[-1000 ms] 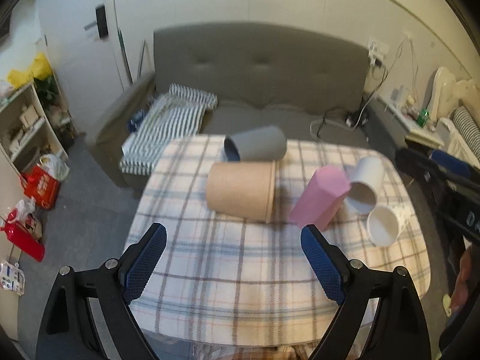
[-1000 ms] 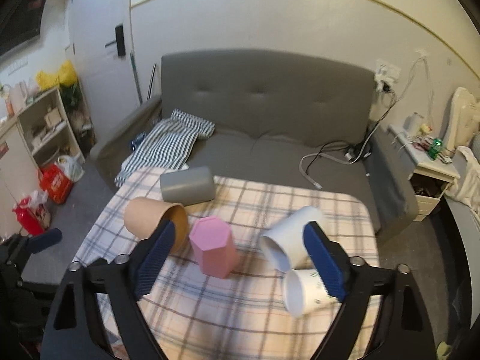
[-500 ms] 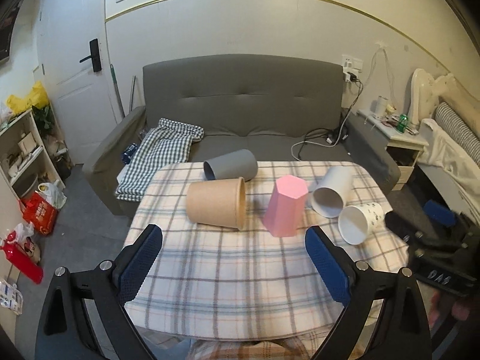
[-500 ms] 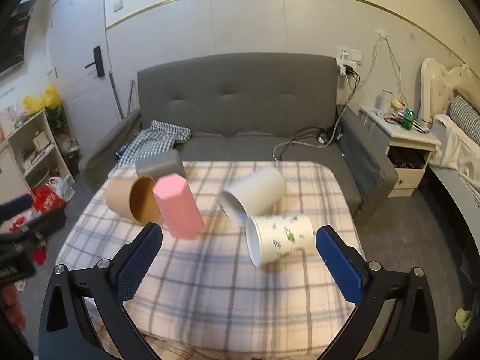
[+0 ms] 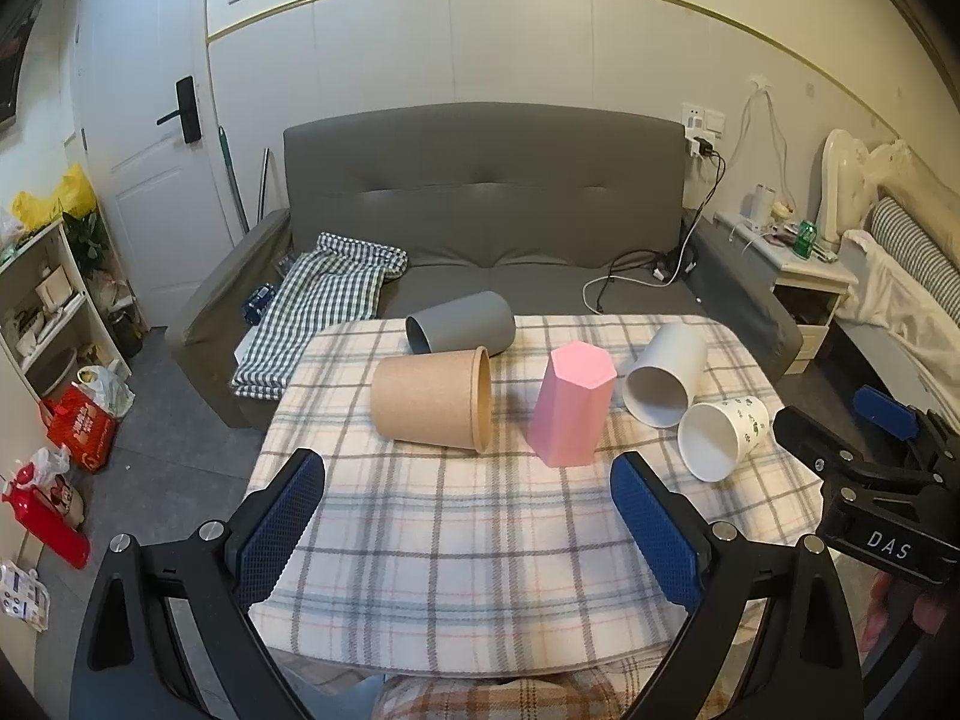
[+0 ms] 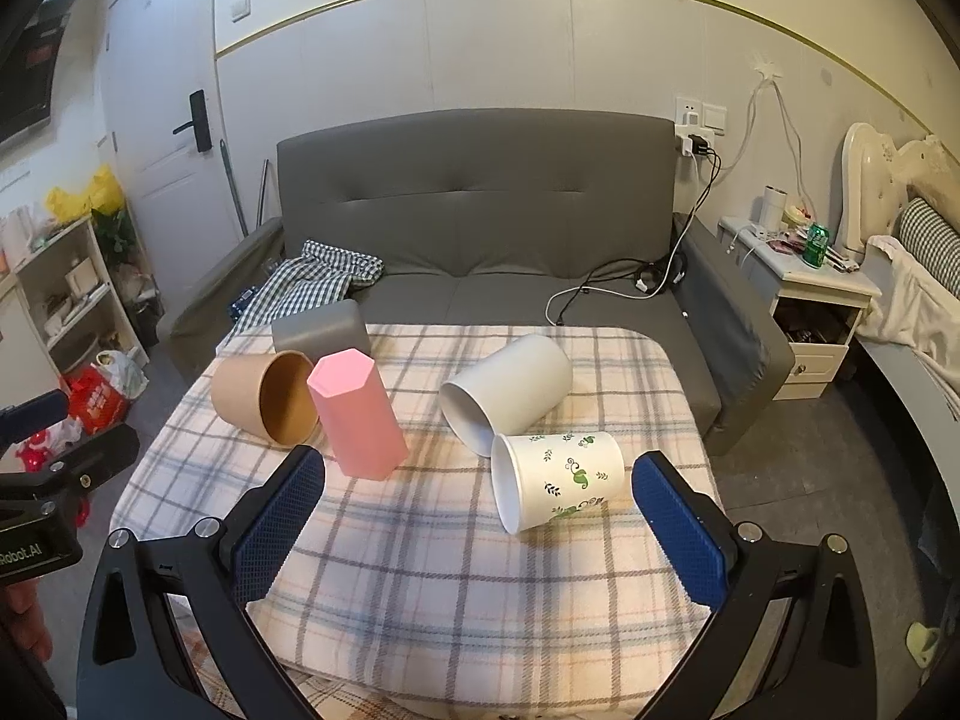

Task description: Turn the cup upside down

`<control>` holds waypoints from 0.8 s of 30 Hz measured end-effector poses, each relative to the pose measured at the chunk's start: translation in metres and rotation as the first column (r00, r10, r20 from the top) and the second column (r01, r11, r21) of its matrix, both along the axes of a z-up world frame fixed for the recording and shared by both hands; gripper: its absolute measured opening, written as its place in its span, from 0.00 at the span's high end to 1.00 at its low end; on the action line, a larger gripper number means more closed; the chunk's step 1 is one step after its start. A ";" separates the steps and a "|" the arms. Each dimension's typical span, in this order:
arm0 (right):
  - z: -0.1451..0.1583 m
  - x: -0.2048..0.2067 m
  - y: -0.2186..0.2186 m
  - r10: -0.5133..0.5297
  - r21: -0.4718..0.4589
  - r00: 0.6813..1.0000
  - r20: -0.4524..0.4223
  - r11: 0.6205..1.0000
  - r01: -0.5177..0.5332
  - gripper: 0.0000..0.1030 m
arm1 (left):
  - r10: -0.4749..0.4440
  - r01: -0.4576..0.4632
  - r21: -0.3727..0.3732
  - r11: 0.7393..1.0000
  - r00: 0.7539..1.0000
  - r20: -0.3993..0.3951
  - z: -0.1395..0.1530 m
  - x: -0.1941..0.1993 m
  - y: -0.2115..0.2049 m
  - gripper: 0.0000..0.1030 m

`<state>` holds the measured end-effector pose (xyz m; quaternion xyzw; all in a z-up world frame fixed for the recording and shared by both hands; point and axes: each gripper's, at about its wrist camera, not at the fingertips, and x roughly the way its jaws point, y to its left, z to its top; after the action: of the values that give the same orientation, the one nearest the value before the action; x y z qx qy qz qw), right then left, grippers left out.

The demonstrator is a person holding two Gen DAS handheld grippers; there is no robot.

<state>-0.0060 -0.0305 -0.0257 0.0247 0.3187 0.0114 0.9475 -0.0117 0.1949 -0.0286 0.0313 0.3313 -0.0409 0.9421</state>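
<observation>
From where I sat, one cup looked done: the matte pink hexagonal cup (image 6: 357,417) stood closed end up on the checked tablecloth (image 6: 456,564), while the kraft-paper cup (image 6: 267,394), grey cup (image 6: 321,327), plain white cup (image 6: 507,390) and leaf-printed cup (image 6: 558,477) lay on their sides. My left gripper (image 5: 474,531) and right gripper (image 6: 477,528) both hung with jaws wide apart, holding nothing, short of the cups.

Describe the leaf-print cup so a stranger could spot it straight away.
On the plaid table before the grey sofa, look at the near right corner. The leaf-print cup lies on its side beside a plain white cup; it alone bears green leaves.
</observation>
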 end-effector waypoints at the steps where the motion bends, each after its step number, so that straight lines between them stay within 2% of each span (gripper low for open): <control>1: 0.000 0.000 0.000 0.000 0.000 1.000 -0.002 1.000 0.000 0.00 | -0.001 0.001 0.000 1.000 1.000 0.002 0.000 0.000 0.000 0.04; 24: 0.003 -0.007 0.001 0.005 -0.002 1.000 -0.006 1.000 -0.005 0.00 | 0.021 -0.021 -0.026 0.999 1.000 0.002 0.005 -0.009 0.007 0.04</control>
<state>-0.0127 -0.0294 -0.0224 0.0228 0.3215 0.0135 0.9465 -0.0207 0.2017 -0.0232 0.0158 0.3301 -0.0352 0.9432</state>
